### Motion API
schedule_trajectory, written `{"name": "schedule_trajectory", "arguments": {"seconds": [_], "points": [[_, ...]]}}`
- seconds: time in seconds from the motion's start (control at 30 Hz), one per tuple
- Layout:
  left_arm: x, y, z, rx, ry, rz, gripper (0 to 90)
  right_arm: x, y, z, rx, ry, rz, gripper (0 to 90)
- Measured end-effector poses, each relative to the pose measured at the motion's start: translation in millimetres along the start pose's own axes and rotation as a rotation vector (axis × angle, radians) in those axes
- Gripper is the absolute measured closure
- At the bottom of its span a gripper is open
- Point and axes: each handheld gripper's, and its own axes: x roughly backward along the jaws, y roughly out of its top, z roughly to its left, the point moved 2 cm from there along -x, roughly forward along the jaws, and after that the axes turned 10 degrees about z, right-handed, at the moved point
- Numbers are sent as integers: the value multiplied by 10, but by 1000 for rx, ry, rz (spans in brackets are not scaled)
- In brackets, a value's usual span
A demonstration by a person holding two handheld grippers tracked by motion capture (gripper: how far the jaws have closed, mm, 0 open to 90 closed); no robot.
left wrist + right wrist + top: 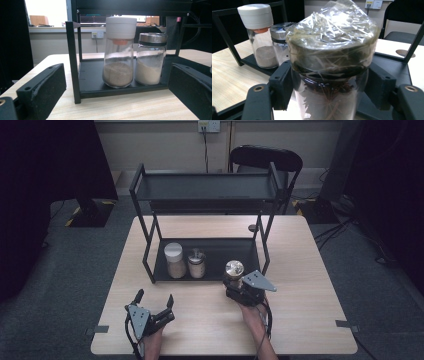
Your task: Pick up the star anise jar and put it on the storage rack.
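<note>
A black two-tier rack [145, 247] stands on the wooden table. Its lower shelf [92, 75] carries a white-capped jar [174, 260] [119, 51] [260, 35] of brown powder and, touching it, a metal-lidded jar [197, 264] [150, 58] [280, 42] of pale powder. My right gripper [235, 281] [329, 82] is shut on a third glass jar [234, 271] [332, 62] with plastic film over its lid, upright at the shelf's front right edge. My left gripper [155, 301] [113, 97] is open with nothing between its jaws, low over the table in front of the rack's left post.
A black chair [267, 159] stands behind the table. The rack's upper shelf [205, 187] is bare. A small dark disc [252, 227] [404, 53] lies on the table behind the rack. Dark stands rise at the far left and right on the grey floor.
</note>
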Motion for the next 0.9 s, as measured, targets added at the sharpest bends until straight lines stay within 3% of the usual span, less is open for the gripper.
{"name": "schedule_trajectory", "arguments": {"seconds": [0.37,0.9], "points": [[0,0,2,0,-1,0,12,-65,96,1,15,-1,4,314],[0,0,6,-1,-4,0,12,-196,139,-63,-16,4,27,314]]}}
